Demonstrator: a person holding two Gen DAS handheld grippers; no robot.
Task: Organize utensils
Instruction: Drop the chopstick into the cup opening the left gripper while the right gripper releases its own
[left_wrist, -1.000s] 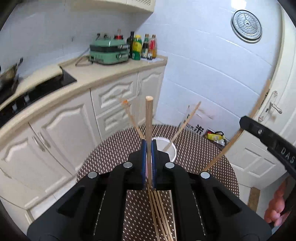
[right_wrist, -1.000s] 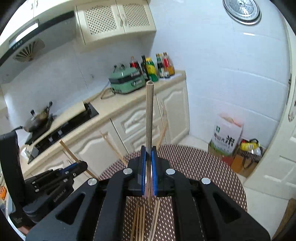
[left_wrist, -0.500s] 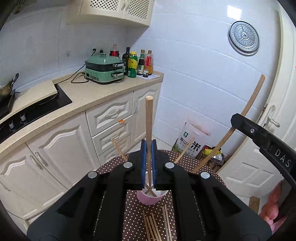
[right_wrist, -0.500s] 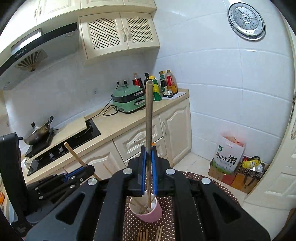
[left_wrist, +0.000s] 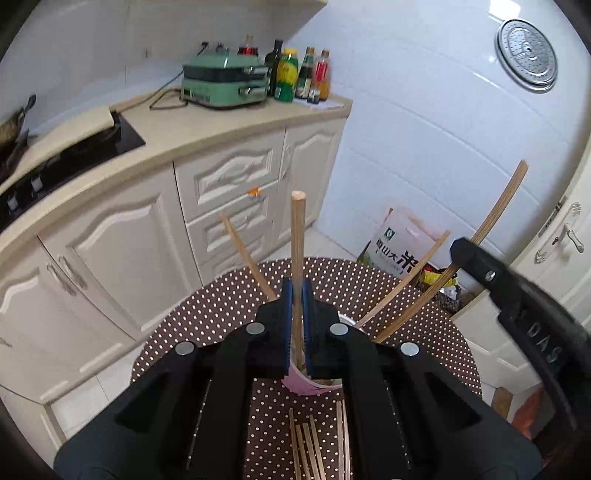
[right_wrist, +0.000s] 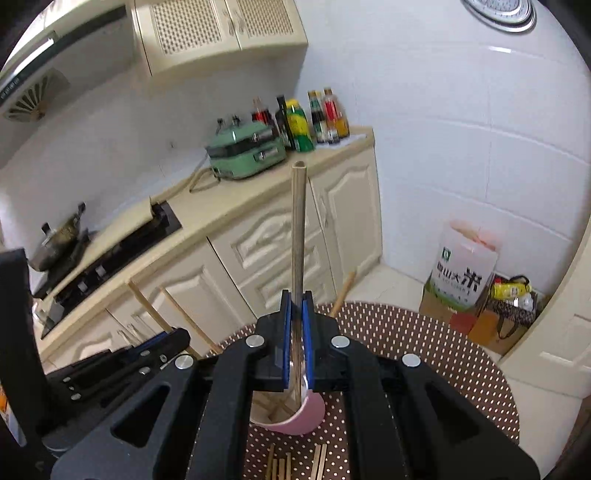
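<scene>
Wooden chopstick (left_wrist: 297, 258) is standing upright, clamped in the closed jaws of the left gripper (left_wrist: 296, 325) above the pink cup (right_wrist: 303, 413). Right gripper (right_wrist: 296, 332) jaws are clamping a grey chopstick (right_wrist: 297, 229) whose lower end is reaching into that cup, which is holding several sticks. Loose chopsticks (left_wrist: 314, 443) are lying on the table (left_wrist: 221, 306) just before the cup.

My left gripper (left_wrist: 296, 295) is matte black plastic with blue pads (left_wrist: 286, 321) lining the fingers and four round silver screws (left_wrist: 255, 327) across its angular body. My right gripper (right_wrist: 296, 299) matches it: black shell, blue pads, silver screws, raised "DAS" lettering on its side.
</scene>
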